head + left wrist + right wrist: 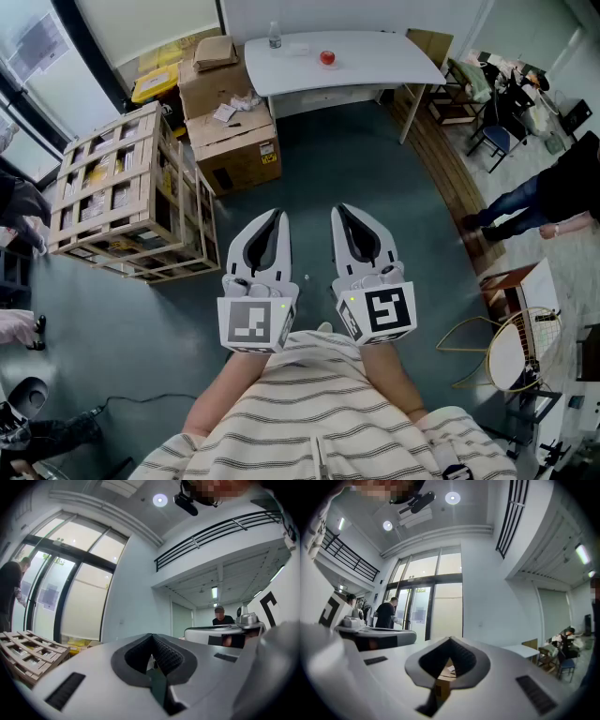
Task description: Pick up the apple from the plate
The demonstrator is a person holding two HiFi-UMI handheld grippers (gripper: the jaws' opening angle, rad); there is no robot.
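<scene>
Distant white table (384, 61) bears the apple (327, 57), its axis indiscernible.

No word, brand or number can be read anywhere. At six o'clock in the head view, square markers (249, 323) are seen on the cubes of the left gripper (275, 220) and right gripper (343, 214): black-and-white patterns only, no letters. At eleven o'clock a yellow label (269, 156) is spotted on a cardboard box (234, 131), its print too small. At nine o'clock in the left gripper view, a sheet (48, 597) on the glass door (65, 602) is blurred.
</scene>
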